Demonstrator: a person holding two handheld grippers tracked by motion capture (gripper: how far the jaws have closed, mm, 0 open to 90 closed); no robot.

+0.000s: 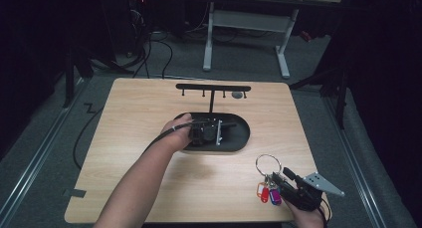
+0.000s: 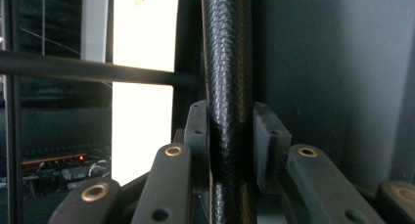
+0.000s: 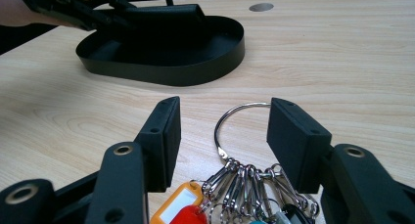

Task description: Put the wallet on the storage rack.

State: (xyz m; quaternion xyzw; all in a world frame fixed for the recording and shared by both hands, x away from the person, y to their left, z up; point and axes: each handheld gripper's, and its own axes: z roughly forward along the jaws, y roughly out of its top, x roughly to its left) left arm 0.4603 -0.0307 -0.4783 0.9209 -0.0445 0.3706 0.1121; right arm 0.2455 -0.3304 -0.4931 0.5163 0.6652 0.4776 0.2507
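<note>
Wooden table point(image 1: 149, 188); grey floor point(image 1: 45, 138), dark room.

A lab or workshop recording space: beyond the wooden table point(image 1: 149, 188) stands a white-legged desk point(image 1: 249, 24), loose cables point(image 1: 149, 54) on grey carpet beside it, black curtains around it.

Key ring point(image 1: 267, 164): big silver loop lying flat on the wooden table point(image 1: 149, 188) near its front right corner, loop end pointing away from the person. Bunch of small metal clips point(image 3: 244, 182) hangs off its near side, carrying plastic tags, orange, red and purple. Black key stand point(image 1: 213, 111): oval tray base, upright post, top crossbar with hooks, standing mid-table, well apart from the key ring.
</note>
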